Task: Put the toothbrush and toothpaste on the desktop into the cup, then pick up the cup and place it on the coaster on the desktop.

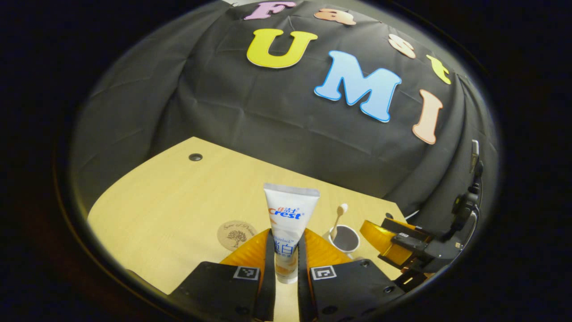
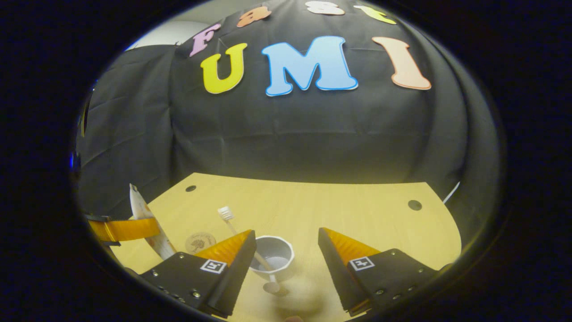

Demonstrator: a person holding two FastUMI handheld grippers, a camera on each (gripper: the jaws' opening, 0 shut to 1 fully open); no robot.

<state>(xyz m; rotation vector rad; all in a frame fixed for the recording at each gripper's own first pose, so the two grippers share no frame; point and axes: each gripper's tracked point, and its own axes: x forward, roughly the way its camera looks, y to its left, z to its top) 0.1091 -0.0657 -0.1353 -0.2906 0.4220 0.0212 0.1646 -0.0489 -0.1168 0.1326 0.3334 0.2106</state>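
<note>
The left gripper (image 1: 286, 264) had both fingers pressed on a white plastic toothpaste tube (image 1: 288, 223), held upright above the pale wooden bench (image 1: 170, 210). The right gripper (image 2: 286, 257) hung with its fingers spread wide, gripping nothing, just before the white faceted cup (image 2: 275, 257). A wooden-handled toothbrush (image 2: 232, 223) leaned in that cup, bristles up. The round brown coaster (image 1: 236, 234) lay bare on the bench, near the cup.

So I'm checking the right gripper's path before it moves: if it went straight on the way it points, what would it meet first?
Probably the cup, which sits between the open right gripper fingers with the toothbrush already in it. Depth is unclear, so it may still be slightly ahead.
</note>
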